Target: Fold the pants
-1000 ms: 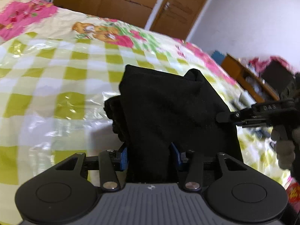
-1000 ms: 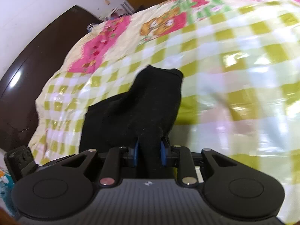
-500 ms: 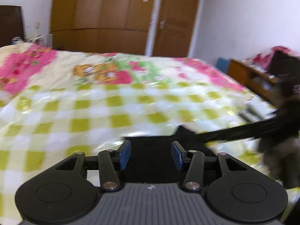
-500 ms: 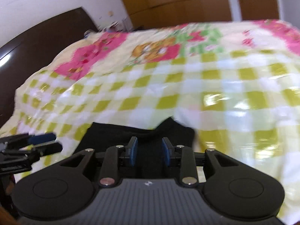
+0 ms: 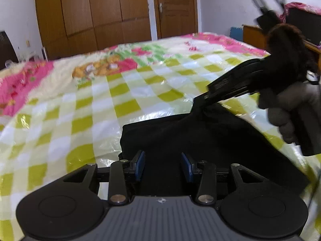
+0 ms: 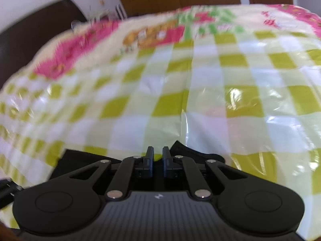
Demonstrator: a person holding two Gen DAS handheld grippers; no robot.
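Observation:
The black pants (image 5: 190, 136) lie folded in a flat stack on the checked bed cover (image 5: 100, 104). My left gripper (image 5: 163, 164) hovers over their near edge. Its blue pads stand apart on either side of the cloth without pressing it, and its jaws are closing. A gloved hand (image 5: 286, 110) holds my right gripper (image 5: 197, 102), whose tips are at the far edge of the pants. In the right wrist view my right gripper (image 6: 158, 157) is closing, with only a narrow slit left and bed cover showing through it. The pants (image 6: 66, 158) lie just under its fingers.
The yellow-green checked bed cover (image 6: 200, 100) stretches far beyond the pants, with pink floral print at its edges. Behind the bed stand a wooden wardrobe (image 5: 90, 14) and a door (image 5: 176, 8). A dark headboard (image 6: 30, 40) is at the left and a wooden desk (image 5: 252, 34) at the right.
A second ago both grippers held the pants up. Both let go, and the pants now lie flat on the bed. The right gripper dropped to their far edge and its jaws narrowed.

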